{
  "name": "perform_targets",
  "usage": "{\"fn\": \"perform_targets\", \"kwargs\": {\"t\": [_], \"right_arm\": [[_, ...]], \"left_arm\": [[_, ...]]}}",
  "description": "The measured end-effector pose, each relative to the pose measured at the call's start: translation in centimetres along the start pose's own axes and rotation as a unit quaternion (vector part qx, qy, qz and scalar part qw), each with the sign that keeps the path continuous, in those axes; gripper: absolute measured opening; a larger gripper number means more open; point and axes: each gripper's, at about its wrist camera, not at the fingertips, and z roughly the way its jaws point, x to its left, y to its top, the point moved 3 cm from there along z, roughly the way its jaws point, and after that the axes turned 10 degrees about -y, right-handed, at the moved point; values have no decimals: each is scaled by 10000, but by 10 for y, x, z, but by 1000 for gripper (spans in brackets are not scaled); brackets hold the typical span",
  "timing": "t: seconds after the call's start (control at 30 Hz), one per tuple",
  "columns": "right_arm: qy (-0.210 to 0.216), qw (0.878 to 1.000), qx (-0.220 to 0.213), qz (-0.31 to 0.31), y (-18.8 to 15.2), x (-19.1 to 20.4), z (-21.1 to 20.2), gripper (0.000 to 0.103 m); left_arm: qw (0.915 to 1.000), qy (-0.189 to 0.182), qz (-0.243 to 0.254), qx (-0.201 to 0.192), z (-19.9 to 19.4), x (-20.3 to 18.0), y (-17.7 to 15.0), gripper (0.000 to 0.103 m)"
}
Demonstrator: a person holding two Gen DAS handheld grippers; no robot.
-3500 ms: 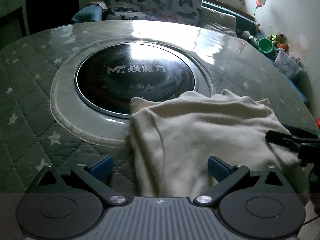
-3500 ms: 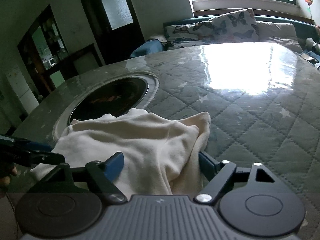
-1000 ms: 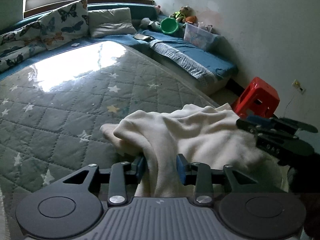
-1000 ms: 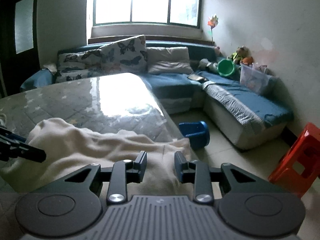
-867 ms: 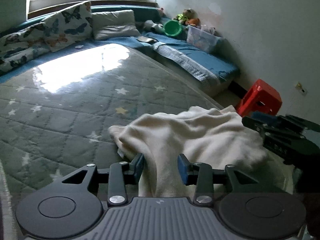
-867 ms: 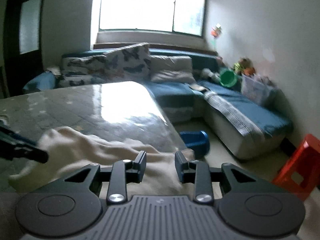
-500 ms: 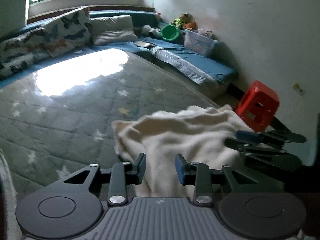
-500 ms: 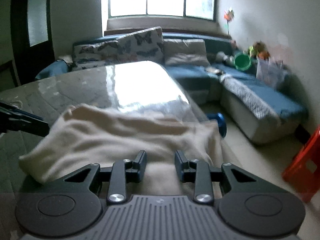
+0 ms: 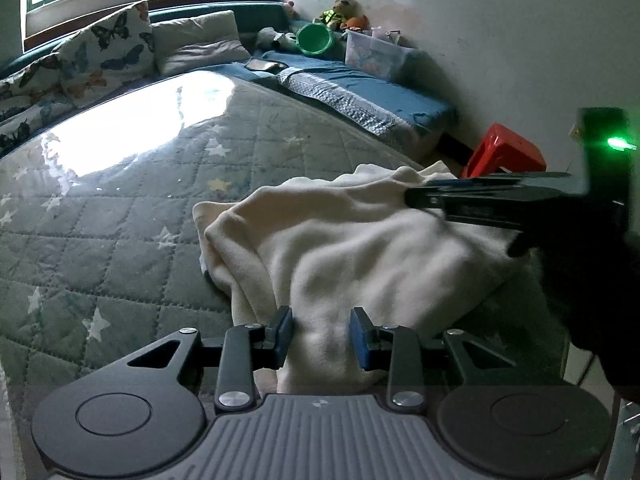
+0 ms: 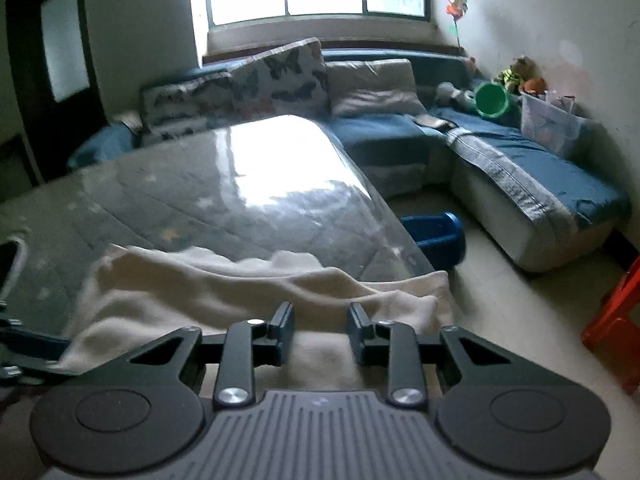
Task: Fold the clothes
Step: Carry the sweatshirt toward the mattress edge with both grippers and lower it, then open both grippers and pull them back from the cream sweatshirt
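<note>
A cream garment (image 9: 360, 240) lies crumpled near the right edge of the quilted star-patterned table (image 9: 120, 220). My left gripper (image 9: 321, 334) is shut on a bunched fold at its near side. The right gripper (image 9: 420, 196) reaches in from the right and pinches the garment's far corner. In the right wrist view the cream garment (image 10: 200, 292) spreads over the table (image 10: 200, 184) corner. The right gripper (image 10: 321, 320) has cloth filling the gap between its jaws, which are closing. The left gripper (image 10: 24, 352) shows at the left edge.
The table's glossy edge drops to the floor on the right, by a blue stool (image 10: 436, 232) and a red stool (image 9: 504, 152). A blue sofa (image 10: 520, 176) with cushions, a green basin (image 9: 316, 38) and a clear box lines the walls. A round hob rim (image 10: 12, 264) is at far left.
Both grippers took hold of the garment by the hob and carried it to the table's right edge. Over the last second it sank flatter, and the right gripper moved closer in the left view.
</note>
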Motion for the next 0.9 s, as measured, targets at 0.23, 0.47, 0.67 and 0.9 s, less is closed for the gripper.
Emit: {"fn": "perform_targets", "kwargs": {"t": [0.23,0.47,0.67,0.9], "right_arm": [[-127,9999,-21,-86,10,3,7,24],[-276,9991,41,-334,17,20,19,25],[259,9974,-116,-656,19,54,-4,25],[695,9895,-26,-1269,16,115,2,25]], "left_arm": [[9999,-48,-119,-9,-4,7,-2,35],[9994,-110,-320,15,-10,16,-7,36],[9991,-145,-387,13,-17,18,-11,36],[9990,-182,-419,24,-26,20,-14,36]]}}
